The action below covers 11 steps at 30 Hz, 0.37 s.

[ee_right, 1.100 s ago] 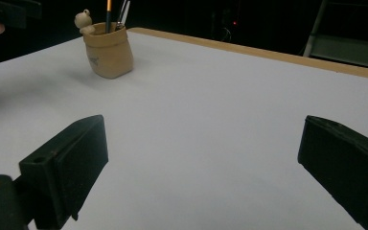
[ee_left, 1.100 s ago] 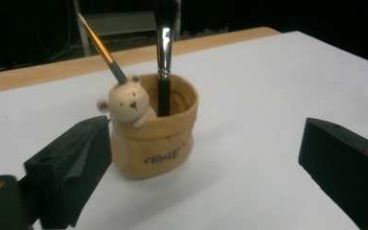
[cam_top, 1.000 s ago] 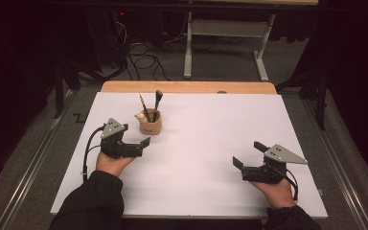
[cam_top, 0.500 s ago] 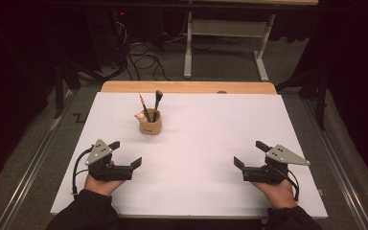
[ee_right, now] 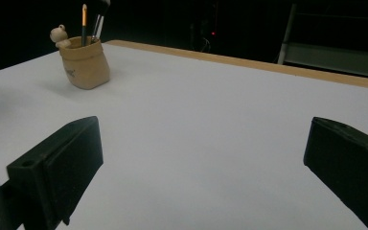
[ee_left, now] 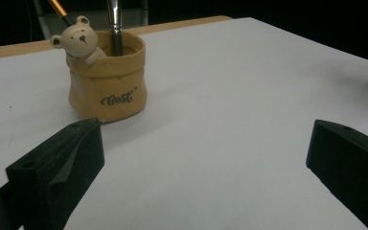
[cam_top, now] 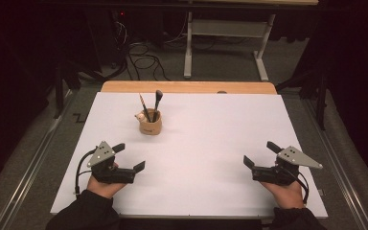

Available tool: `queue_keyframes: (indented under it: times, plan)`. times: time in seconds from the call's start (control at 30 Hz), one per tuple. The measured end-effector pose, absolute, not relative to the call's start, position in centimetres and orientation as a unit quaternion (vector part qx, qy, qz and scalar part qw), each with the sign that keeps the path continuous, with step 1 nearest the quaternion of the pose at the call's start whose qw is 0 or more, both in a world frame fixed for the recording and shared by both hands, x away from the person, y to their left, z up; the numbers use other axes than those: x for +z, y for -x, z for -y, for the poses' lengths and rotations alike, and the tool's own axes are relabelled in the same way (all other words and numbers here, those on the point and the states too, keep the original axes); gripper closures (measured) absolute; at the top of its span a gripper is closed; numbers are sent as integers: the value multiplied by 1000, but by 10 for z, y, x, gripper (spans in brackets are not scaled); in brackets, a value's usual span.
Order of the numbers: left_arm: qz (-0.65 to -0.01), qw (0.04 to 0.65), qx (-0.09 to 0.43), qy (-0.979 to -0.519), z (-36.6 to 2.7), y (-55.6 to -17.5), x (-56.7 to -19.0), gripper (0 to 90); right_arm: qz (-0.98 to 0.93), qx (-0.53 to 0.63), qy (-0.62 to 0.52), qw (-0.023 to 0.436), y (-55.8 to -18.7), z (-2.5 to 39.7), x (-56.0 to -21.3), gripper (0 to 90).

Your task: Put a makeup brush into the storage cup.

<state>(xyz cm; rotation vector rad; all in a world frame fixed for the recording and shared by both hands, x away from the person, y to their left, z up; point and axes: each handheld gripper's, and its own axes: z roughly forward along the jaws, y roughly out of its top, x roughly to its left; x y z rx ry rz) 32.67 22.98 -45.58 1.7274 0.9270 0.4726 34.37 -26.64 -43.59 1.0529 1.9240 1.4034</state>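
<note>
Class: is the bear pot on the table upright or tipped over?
Upright: the bear pot sits flat on the white table, mouth up, with two brushes standing in it.

script lettering, maybe "Gost", on tan holder (ee_left: 108,76)

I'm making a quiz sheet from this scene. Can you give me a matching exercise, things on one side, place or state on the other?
Things:
1. bear cup
2. brushes
3. left gripper
4. right gripper

Descriptions:
A. open, near the table's right front
B. standing inside the cup
C. open, just in front of the cup
D. tan, on the white table, left of centre

Pairs: 1-D, 2-B, 3-C, 4-A
</note>
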Motion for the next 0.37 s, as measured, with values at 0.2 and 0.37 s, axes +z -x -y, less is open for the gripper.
queue_keyframes:
  times: [0.2,0.37]
  plan:
    - [-387,528,205,-727,-228,-325,-455,1,-710,523,-388,269,-341,266,-435,6]
    - [-388,524,208,-729,-227,-325,-455,1,-709,522,-386,274,-342,267,-434,6]
